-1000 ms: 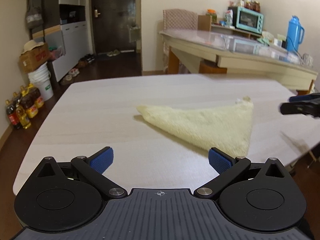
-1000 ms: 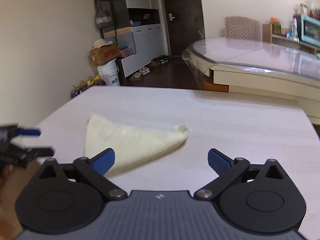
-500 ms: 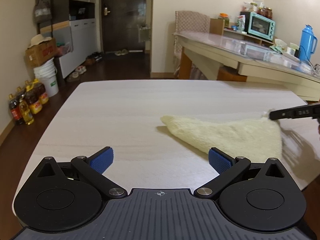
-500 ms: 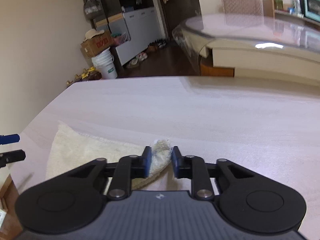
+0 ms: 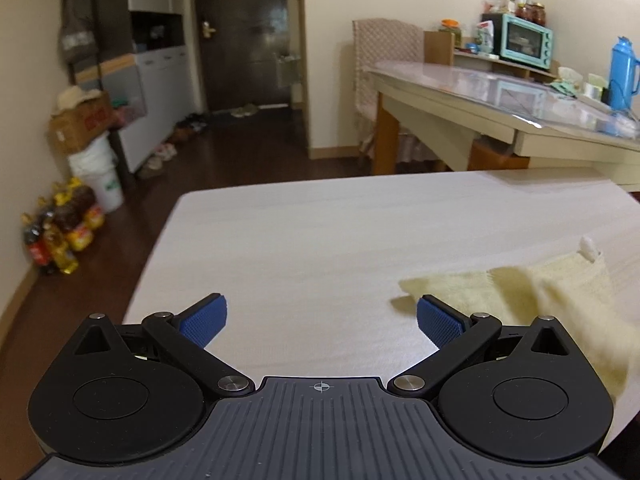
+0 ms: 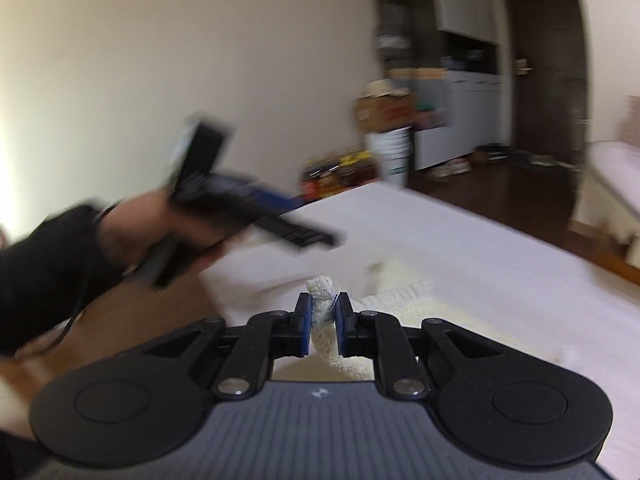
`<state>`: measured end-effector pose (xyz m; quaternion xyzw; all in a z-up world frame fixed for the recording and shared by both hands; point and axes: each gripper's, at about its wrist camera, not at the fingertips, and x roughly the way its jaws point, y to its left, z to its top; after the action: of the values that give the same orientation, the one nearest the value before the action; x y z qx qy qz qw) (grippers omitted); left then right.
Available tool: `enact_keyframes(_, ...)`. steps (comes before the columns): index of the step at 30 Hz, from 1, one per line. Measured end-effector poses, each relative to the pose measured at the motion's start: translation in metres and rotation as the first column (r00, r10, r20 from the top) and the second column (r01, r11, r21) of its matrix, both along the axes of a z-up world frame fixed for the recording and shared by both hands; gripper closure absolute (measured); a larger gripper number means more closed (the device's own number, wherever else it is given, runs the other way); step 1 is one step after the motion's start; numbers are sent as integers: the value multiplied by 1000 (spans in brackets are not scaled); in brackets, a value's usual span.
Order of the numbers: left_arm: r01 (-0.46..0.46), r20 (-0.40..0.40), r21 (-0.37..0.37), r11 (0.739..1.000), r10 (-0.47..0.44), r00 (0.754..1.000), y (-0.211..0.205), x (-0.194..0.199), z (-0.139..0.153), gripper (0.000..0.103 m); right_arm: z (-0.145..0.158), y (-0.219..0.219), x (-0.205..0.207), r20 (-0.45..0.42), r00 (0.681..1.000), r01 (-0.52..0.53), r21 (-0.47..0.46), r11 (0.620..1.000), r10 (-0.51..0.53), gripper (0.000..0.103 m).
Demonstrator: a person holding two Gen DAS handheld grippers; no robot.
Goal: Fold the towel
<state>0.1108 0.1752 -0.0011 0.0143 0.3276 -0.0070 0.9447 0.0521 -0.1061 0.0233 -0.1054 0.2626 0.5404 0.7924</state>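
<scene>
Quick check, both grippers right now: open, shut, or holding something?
Left gripper: open, nothing between its pads; the towel lies off to its right.
Right gripper: shut on a corner of the towel, pinched between the blue pads.

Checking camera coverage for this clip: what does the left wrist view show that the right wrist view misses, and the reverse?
Left wrist only: the open left gripper with nothing between its blue pads, and a turquoise toaster oven.

Right wrist only: the right gripper shut on the towel's corner, and a hand in a black sleeve.

Both: the pale yellow fluffy towel on the light wooden table.
</scene>
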Motion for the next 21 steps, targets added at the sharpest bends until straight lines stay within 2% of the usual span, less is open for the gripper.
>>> enact_keyframes(3,47,-12,7,999,-47,999,-10,7,-6,0,-15,9,-5,-18,999,-38,-48,998,37,84)
enact_keyframes(5,65,-17,30,997,-64,998,-18,9,-10,0,-16,4,-5,-31,998,-57,-43,997,56,60)
enact_keyframes(6,79,-20,37,996,-78,997,-23,10,-13,0,-14,-4,-3,-30,999,-45,-17,999,44,55)
enact_keyframes(9,109,-30,43,993,-108,994,-30,15,-19,0,-1,-41,20,-36,991,129,47,991,-127,53)
enact_keyframes(10,116,-34,50,992,-114,993,-33,16,-21,0,0,-49,29,-28,982,188,39,981,-187,52)
enact_keyframes(12,130,-41,61,990,-127,991,-36,20,-24,0,-3,-64,50,13,948,317,-13,948,-317,51)
enact_keyframes(14,139,-46,62,988,-137,990,-39,23,-27,0,-19,-83,85,0,899,436,-75,897,-437,51)
enact_keyframes(18,149,-48,61,987,-146,988,-43,27,-29,0,-46,-102,128,-120,854,495,-110,862,-506,52)
enact_keyframes(21,159,-42,67,985,-157,987,-44,27,-30,0,-53,-102,136,-150,860,476,-109,872,-488,57)
